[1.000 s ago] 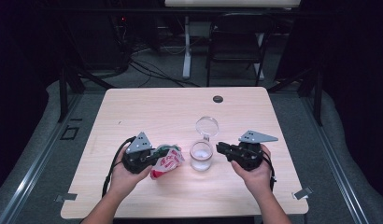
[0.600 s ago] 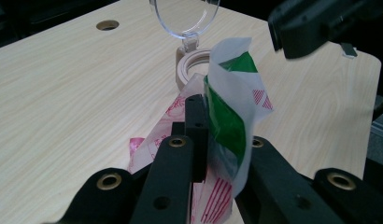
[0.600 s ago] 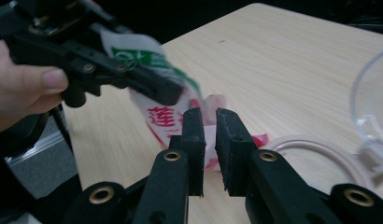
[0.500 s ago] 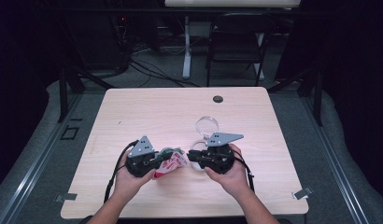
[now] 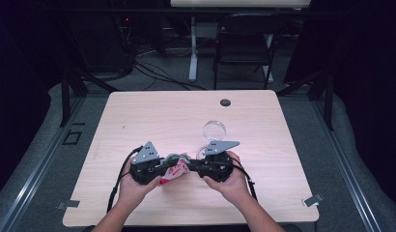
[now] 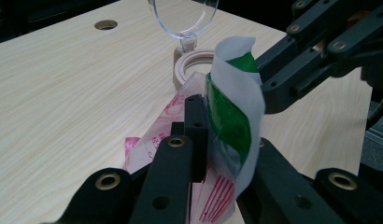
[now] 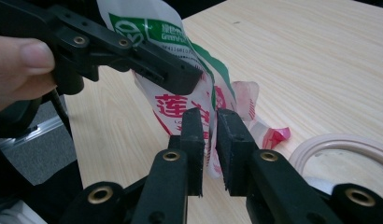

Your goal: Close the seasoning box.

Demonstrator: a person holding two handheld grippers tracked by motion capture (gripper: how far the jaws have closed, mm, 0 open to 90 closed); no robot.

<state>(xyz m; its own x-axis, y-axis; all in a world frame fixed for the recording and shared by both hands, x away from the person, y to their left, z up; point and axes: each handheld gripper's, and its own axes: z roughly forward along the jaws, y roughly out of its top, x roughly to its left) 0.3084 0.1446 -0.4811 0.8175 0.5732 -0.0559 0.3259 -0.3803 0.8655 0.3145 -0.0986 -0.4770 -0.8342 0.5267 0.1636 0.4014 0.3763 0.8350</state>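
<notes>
Setting: a dim lab or recording studio, its edges lost in darkness.
Workspace: a single light wood-grain table point(image 5: 152, 116) with a round cable hole point(image 5: 225, 102), lit from above.
Floor: grey carpet, with metal rails point(image 5: 39, 169) running along the table's left side.
Background: a black folding chair point(image 5: 244, 53) and a white table leg point(image 5: 192, 48) stand behind the table.
Wiring: loose cables point(image 5: 152, 72) sprawl across the floor under dark equipment with a small red light.
Fixings: tape marks point(image 5: 70, 137) beside the table.
</notes>
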